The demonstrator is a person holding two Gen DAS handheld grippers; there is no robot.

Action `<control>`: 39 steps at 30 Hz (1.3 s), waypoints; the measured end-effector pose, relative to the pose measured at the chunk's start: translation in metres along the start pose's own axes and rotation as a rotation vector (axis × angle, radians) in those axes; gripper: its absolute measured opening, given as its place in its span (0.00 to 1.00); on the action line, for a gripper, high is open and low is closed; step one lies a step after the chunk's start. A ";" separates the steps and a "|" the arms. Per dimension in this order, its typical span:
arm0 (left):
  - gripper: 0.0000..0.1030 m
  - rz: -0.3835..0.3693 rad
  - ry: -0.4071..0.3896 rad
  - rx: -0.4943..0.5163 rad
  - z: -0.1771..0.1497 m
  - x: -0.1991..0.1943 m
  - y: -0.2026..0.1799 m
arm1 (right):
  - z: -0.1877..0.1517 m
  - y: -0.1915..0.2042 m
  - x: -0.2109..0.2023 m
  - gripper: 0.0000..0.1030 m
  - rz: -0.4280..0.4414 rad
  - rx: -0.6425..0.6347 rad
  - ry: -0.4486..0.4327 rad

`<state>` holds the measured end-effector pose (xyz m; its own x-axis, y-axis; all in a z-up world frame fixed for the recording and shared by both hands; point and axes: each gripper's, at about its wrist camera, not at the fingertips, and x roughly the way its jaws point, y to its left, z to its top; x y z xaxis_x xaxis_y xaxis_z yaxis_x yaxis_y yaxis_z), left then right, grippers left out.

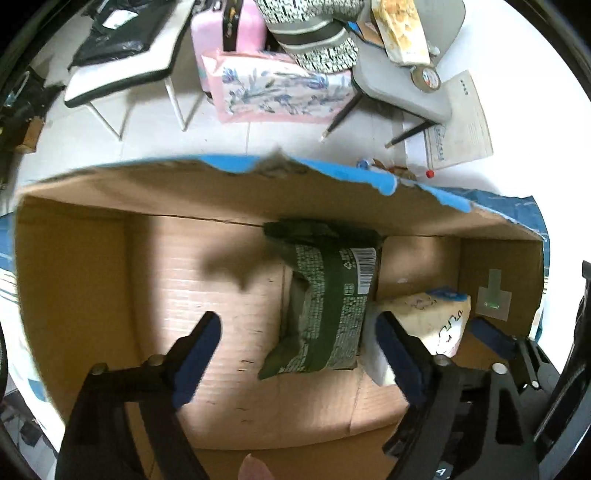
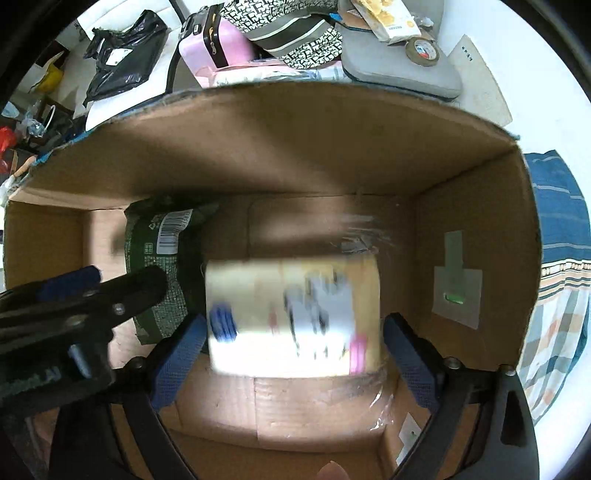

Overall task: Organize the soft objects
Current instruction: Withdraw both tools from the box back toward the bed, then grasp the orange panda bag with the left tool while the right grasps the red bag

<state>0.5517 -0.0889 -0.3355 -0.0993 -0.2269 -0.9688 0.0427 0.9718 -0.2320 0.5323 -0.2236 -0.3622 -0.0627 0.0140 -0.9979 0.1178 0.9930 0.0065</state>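
An open cardboard box (image 1: 74, 280) fills both views. A dark green soft pack (image 1: 325, 306) lies on its floor, one end propped against the far wall. My left gripper (image 1: 299, 354) hangs over it, open, with its blue pads well clear of both sides. In the right wrist view a cream soft pack (image 2: 291, 317) looks blurred between the fingers of my right gripper (image 2: 293, 363), which stands wide open. Its pads sit close beside the pack's ends and do not squeeze it. The same cream pack (image 1: 428, 317) lies right of the green one.
Beyond the box (image 2: 295, 147) stand a pink suitcase (image 1: 229, 29), a pink floral bag (image 1: 277, 88) and a grey chair seat (image 2: 399, 70) with a tape roll (image 2: 423, 51). Papers (image 1: 458, 122) lie on the white floor. A blue patterned cloth (image 2: 561, 258) lies right of the box.
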 end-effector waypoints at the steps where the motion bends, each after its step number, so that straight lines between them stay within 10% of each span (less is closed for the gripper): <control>1: 0.90 0.010 -0.017 0.003 -0.004 -0.005 0.001 | -0.001 0.001 -0.004 1.00 -0.010 -0.001 -0.009; 28: 0.98 0.154 -0.472 0.100 -0.175 -0.154 -0.014 | -0.186 0.010 -0.146 1.00 -0.039 -0.025 -0.380; 39: 0.98 0.124 -0.530 0.022 -0.239 -0.190 -0.024 | -0.248 -0.008 -0.204 1.00 -0.004 -0.039 -0.477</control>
<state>0.3322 -0.0537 -0.1254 0.4227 -0.1173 -0.8986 0.0437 0.9931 -0.1091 0.2983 -0.2051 -0.1426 0.3994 -0.0363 -0.9161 0.0811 0.9967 -0.0042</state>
